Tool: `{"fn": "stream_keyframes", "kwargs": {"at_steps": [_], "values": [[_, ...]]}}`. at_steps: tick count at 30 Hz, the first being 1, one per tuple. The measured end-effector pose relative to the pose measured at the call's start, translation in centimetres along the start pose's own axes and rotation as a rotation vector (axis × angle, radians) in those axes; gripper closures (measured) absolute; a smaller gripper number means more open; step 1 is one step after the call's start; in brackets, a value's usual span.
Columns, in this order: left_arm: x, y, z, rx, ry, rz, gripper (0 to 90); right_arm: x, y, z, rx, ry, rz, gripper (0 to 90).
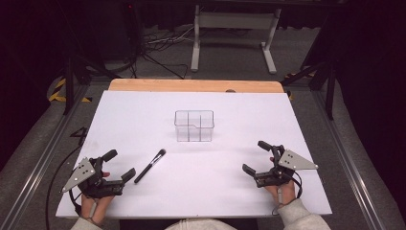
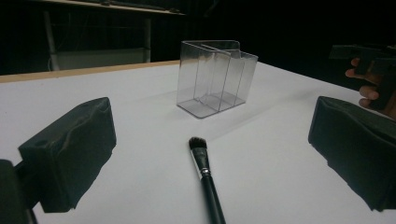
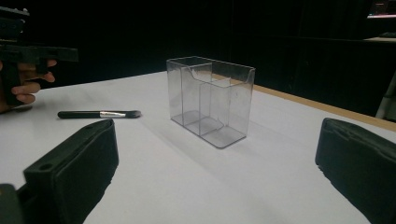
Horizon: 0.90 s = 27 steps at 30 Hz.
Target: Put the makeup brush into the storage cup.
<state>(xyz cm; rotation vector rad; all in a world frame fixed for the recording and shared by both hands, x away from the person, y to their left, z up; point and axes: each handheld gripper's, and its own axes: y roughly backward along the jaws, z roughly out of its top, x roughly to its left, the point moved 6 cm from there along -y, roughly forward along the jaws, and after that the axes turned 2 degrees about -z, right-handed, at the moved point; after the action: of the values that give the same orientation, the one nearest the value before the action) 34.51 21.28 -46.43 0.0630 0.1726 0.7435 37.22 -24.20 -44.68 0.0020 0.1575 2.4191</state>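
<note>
A clear plastic organizer box (image 1: 194,126) with inner dividers stands upright on the white table (image 1: 143,110), empty. A black makeup brush (image 1: 150,166) lies flat nearer the front, bristles toward the box. My left gripper (image 1: 118,165) rests at the front left, open, its jaws just left of the brush handle. From the left gripper view the brush (image 2: 205,177) lies between the wide-apart jaws and the box (image 2: 215,77) stands beyond. My right gripper (image 1: 255,157) is open at the front right with nothing between its jaws. Its view shows the box (image 3: 210,100) and the brush (image 3: 99,114).
A wooden strip (image 1: 191,85) runs along the table's far edge. Beyond it are a white metal stand (image 1: 233,36) and cables (image 1: 160,52) on the floor. Metal rails (image 1: 349,167) flank the table on both sides.
</note>
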Motion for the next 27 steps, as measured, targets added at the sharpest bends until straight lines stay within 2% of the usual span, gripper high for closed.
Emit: {"fn": "stream_keyframes", "kwargs": {"at_steps": [3,9,16,21,24,27], "values": [[-0.1,0.1,0.3,-0.002,-0.004,0.003,1.7,0.0,0.0,0.1,0.001,0.005,0.009,0.0],[-0.4,0.3,1.4,-0.042,-0.018,0.001,2.5,0.2,-0.1,0.3,-0.002,0.028,0.007,0.0],[-0.3,-0.2,2.4,-0.047,-0.016,0.007,3.1,0.3,-0.3,0.4,-0.002,0.026,0.017,0.0],[-0.6,-0.9,2.9,-0.058,-0.033,-0.008,2.4,0.3,-0.3,0.3,0.0,0.016,0.022,0.0],[-0.7,-1.1,3.4,-0.072,-0.029,-0.019,1.6,0.2,-0.3,0.3,0.002,0.015,0.022,0.0],[-1.0,-1.3,3.7,-0.067,-0.052,-0.027,1.9,0.2,-0.3,0.3,0.003,0.017,0.019,0.0]]}}
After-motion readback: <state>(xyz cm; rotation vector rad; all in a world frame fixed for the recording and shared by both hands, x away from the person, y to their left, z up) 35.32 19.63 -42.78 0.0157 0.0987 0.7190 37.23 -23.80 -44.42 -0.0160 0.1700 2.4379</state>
